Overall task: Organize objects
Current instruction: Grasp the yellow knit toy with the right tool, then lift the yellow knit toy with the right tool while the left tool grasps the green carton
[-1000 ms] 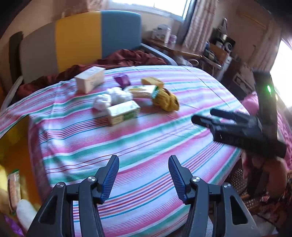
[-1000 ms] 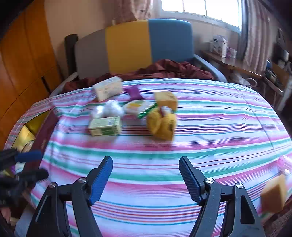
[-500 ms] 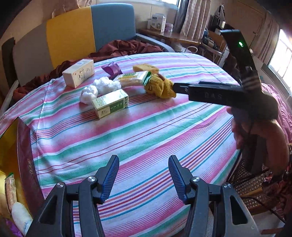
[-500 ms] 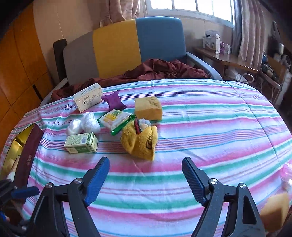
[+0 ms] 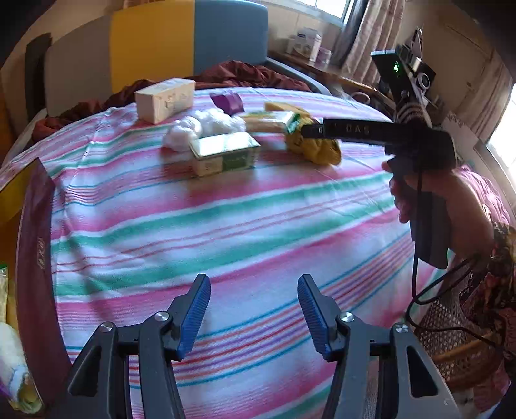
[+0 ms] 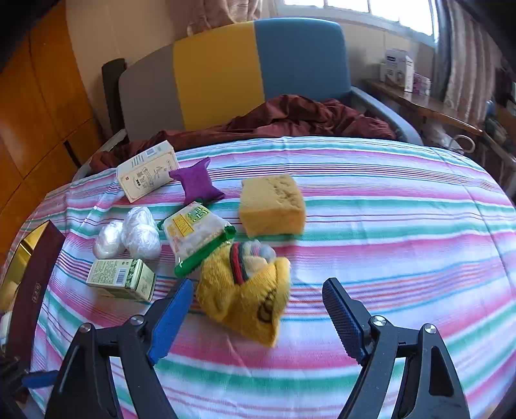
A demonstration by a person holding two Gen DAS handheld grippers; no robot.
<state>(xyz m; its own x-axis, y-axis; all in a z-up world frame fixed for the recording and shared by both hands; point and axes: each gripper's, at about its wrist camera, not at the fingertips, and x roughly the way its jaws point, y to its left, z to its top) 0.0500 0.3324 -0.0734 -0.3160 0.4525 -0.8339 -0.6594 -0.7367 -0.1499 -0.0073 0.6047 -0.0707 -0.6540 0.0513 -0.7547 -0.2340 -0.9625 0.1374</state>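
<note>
Striped cloth point(image 6: 387, 225) bears a knitted yellow sock point(image 6: 245, 290); both hand-held grippers, right point(image 6: 258, 312) and left point(image 5: 253, 309), gape empty.

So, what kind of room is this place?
Probably a bedroom at home: a striped pink-and-green bedsheet, a grey, yellow and blue padded headboard, and a curtained window behind.

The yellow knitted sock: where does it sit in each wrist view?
Left wrist: yellow knitted sock upper right of centre, partly behind the right gripper's finger.
Right wrist: sock low centre, between the open jaws.
Shared landmark: the green carton, left of it in both.
</note>
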